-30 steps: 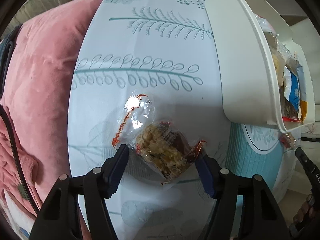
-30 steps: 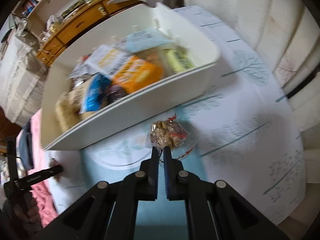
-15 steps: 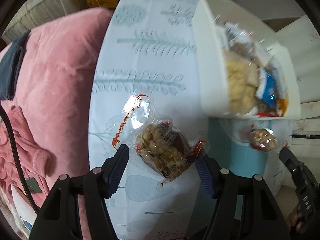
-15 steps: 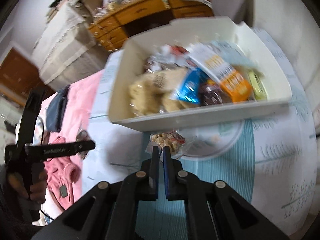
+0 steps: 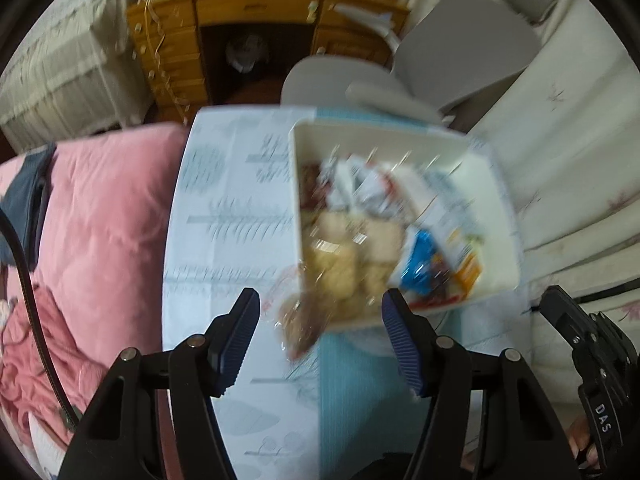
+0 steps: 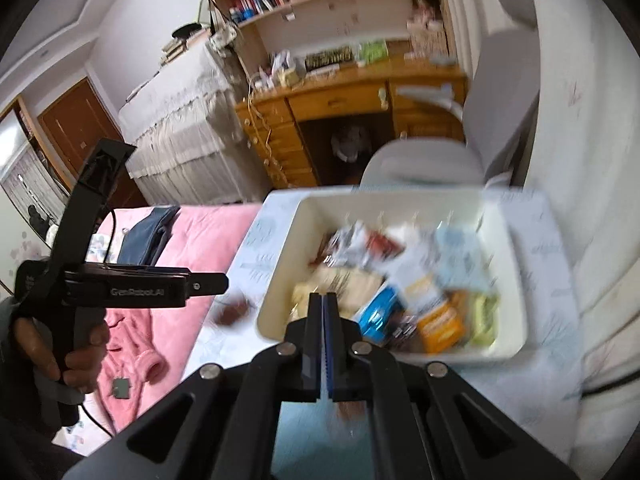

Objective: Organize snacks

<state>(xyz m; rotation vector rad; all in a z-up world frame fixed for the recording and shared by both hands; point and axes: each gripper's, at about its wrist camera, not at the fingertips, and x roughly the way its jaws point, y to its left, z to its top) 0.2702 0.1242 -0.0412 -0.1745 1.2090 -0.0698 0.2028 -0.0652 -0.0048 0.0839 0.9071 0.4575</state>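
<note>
Your left gripper (image 5: 320, 340) has a clear-wrapped nut snack (image 5: 298, 322) between its fingers; the jaws have just been closing a little, though blur hides whether the pads press on the wrapper. Ahead and to its right sits the white bin (image 5: 496, 216) of snack packets on the patterned tablecloth (image 5: 224, 216). Your right gripper (image 6: 324, 344) is clamped tight; blur hides what, if anything, it pinches. The bin (image 6: 280, 280) lies just beyond its tips.

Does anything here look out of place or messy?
Yes. The white bin holds a jumbled pile of snacks, but one clear packet is not in it: it sits between the left hand-held gripper pads. Blur hides whether they press it.
</note>
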